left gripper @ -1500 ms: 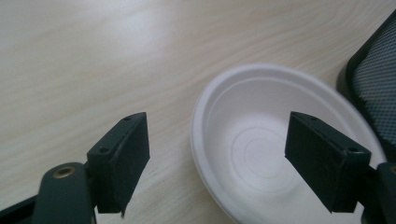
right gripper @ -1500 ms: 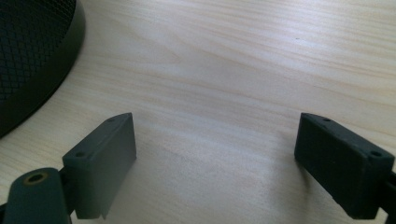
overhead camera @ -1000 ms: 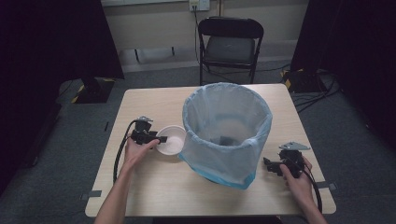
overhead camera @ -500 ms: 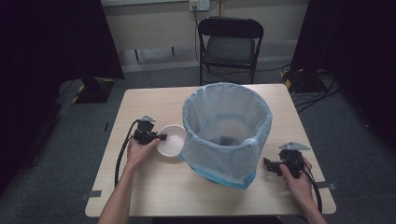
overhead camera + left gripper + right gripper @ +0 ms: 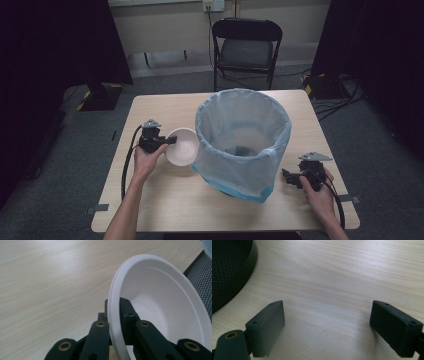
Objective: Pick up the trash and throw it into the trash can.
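Beside the blue-lined mesh bin [image 5: 242, 145], left gripper [image 5: 165, 141] — jaws just closed — pinches one white paper bowl's [image 5: 182, 146] rim; right gripper [image 5: 286, 176] spread, empty.

Light wooden table [image 5: 165, 200], lined mesh bin [image 5: 242, 142] standing on it

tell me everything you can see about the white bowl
The white bowl is a plain, matte, shallow round bowl, paper or foam by its look, and empty. It is tilted, beside the lined mesh bin on the wooden table. The left gripper is shut on its rim, one jaw inside and one outside.
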A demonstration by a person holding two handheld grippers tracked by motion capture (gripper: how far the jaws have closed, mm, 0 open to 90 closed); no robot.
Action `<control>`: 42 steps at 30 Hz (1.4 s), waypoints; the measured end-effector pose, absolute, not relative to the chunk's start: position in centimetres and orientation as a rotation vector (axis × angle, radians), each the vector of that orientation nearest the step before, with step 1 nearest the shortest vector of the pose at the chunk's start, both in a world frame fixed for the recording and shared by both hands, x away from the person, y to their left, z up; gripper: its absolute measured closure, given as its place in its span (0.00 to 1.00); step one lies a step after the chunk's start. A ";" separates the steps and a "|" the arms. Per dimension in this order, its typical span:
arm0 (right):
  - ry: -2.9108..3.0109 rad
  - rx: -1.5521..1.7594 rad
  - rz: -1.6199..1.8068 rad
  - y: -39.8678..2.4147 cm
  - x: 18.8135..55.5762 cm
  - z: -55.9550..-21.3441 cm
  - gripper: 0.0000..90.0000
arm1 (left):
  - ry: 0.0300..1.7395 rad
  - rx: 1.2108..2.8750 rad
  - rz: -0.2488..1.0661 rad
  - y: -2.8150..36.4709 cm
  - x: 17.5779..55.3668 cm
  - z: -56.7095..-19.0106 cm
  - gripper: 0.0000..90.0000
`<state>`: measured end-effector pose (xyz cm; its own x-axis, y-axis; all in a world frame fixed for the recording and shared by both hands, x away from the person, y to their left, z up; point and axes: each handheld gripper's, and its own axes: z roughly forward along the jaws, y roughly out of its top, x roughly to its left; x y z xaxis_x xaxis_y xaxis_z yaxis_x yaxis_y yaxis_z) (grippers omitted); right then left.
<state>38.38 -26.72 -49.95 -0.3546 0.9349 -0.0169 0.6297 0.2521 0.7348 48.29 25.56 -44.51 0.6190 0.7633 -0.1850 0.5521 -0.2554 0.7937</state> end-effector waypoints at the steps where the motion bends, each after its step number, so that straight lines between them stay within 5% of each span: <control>1: 2.075 1.420 0.894 -26.7 38.4 -50.0 0.13 | 1.031 1.957 0.305 25.6 48.3 -44.1 0.96; 42: 2.075 1.421 0.894 -26.7 38.4 -50.0 0.13 | 0.857 1.672 0.542 26.2 47.1 -31.1 0.96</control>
